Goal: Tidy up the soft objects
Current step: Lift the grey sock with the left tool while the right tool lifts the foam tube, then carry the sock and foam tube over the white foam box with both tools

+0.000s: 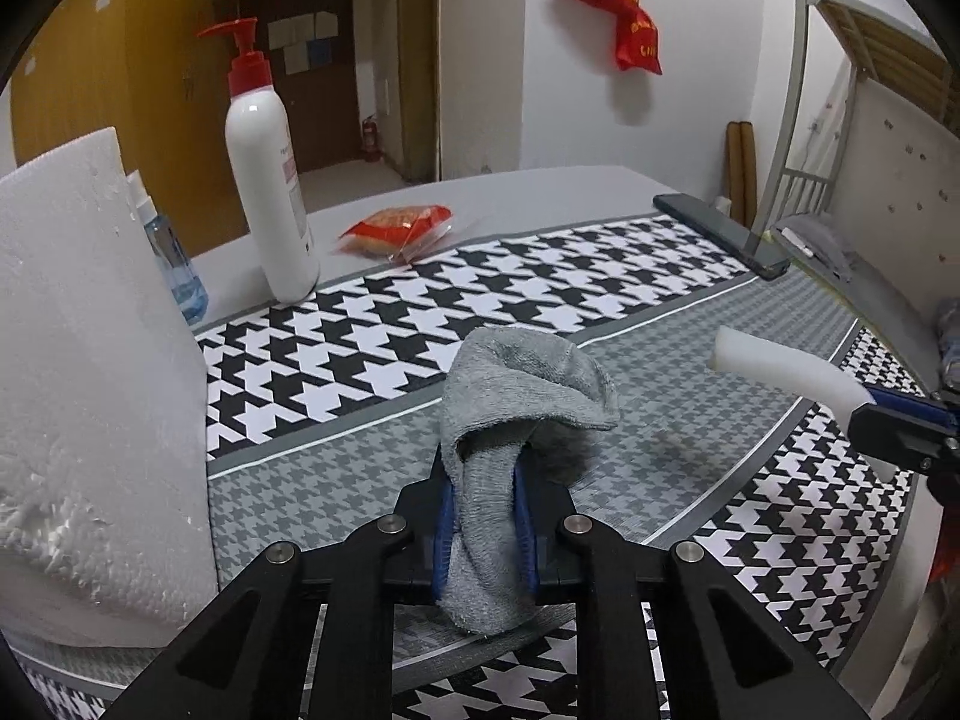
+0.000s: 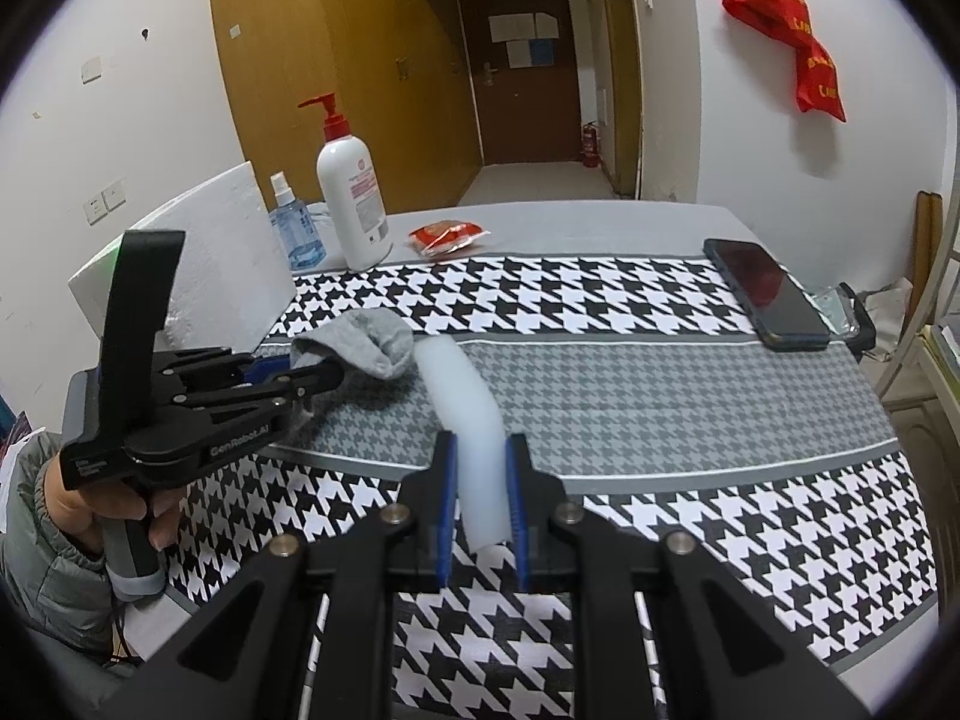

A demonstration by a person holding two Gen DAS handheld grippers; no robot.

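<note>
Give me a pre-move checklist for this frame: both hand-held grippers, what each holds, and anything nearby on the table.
1. Left hand-held gripper shut on the grey sock: ok, pads pinch its folded middle.
2. Right hand-held gripper shut on the white foam strip: ok.
3. Sock lifted off the tablecloth: cannot tell.
4. Foam strip apart from the sock: ok in the left wrist view.
5. Pump bottle upright at the table's far side, away from both grippers: ok.
6. Phone lying far right, out of the way: ok.

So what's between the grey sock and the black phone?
Only bare houndstooth tablecloth lies between the grey sock and the black phone, apart from the white foam strip beside the sock; right wrist view.
</note>
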